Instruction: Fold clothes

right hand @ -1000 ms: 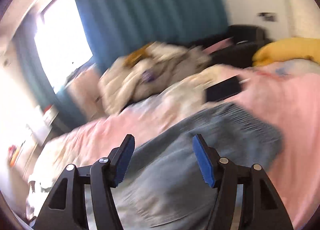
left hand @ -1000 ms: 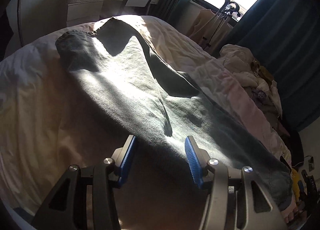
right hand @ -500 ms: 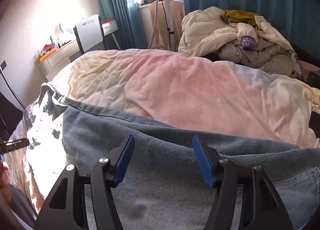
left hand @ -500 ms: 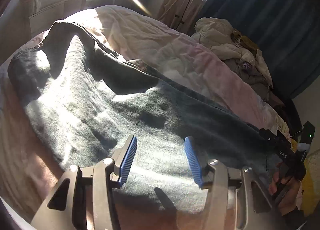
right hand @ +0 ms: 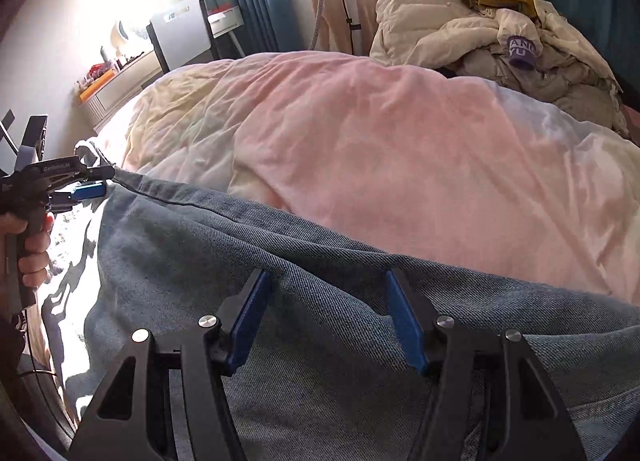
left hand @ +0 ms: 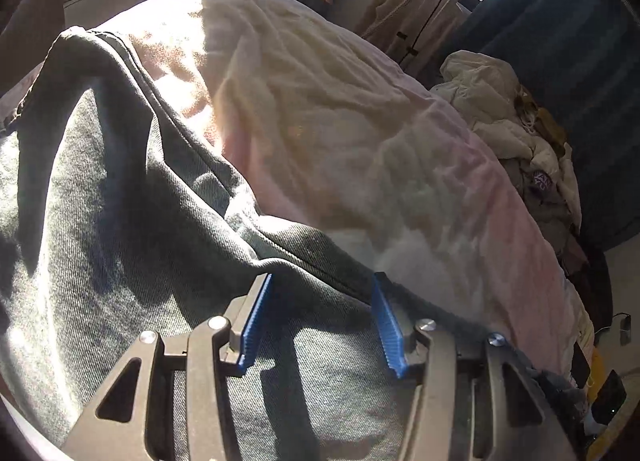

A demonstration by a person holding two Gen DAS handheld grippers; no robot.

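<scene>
A pair of blue-grey denim jeans (left hand: 120, 241) lies spread along the near side of the bed, half in sun and half in shadow. My left gripper (left hand: 322, 321) is open just above the denim, its blue pads (left hand: 258, 325) reaching the far side seam. In the right wrist view the same jeans (right hand: 320, 245) fill the foreground. My right gripper (right hand: 328, 317) is open low over them, nothing between its pads. The left gripper (right hand: 98, 181) also shows there at the jeans' far left end, held by a hand (right hand: 28, 249).
A pink and cream duvet (right hand: 380, 133) covers the bed beyond the jeans. A heap of cream clothes (right hand: 480, 33) lies at the far right. A garment stand (right hand: 344, 1), teal curtains, a chair (right hand: 184, 33) and a white dresser (right hand: 116, 85) stand behind the bed.
Both grippers have moved forward and lower over the jeans, toward the far seam. The right view swung left from the pillow end. Both stayed open.
</scene>
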